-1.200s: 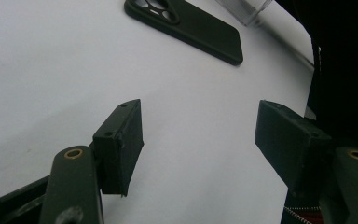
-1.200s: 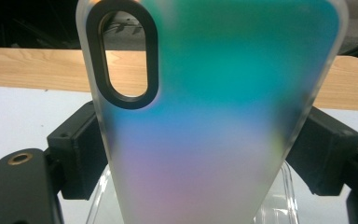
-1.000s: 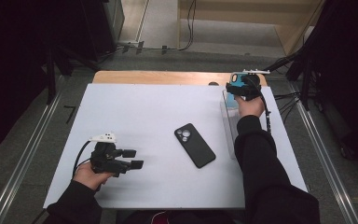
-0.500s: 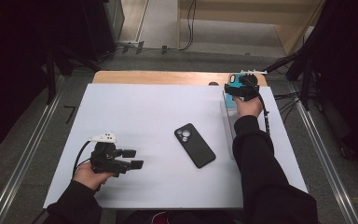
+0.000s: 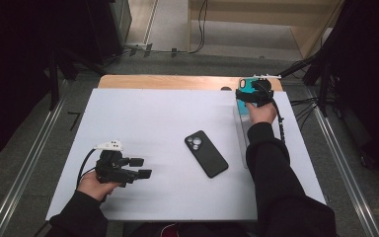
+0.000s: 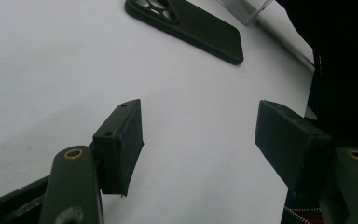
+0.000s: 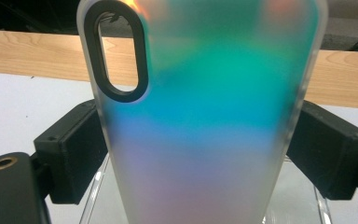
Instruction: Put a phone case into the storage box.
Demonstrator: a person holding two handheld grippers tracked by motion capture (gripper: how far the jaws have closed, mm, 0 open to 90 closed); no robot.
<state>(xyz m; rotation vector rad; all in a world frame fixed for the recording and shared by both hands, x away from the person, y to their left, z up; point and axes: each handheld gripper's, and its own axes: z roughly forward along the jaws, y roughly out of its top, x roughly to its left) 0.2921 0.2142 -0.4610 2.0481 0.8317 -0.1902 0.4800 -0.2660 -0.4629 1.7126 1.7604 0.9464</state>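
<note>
The left claw [image 5: 140, 168] rests at the 8 o'clock area of the white surface [image 5: 153, 113], jaws spread wide with nothing between them. A black phone [image 5: 206, 153] lies flat near centre, camera end toward 11 o'clock. At 2 o'clock, the right claw [image 5: 250, 94] brackets an iridescent phone case [image 7: 205, 121] standing upright over a clear holder [image 5: 241, 126]. Its jaws have just been opening; the left pad sits at the case edge, and the right pad's contact cannot be determined.
</note>
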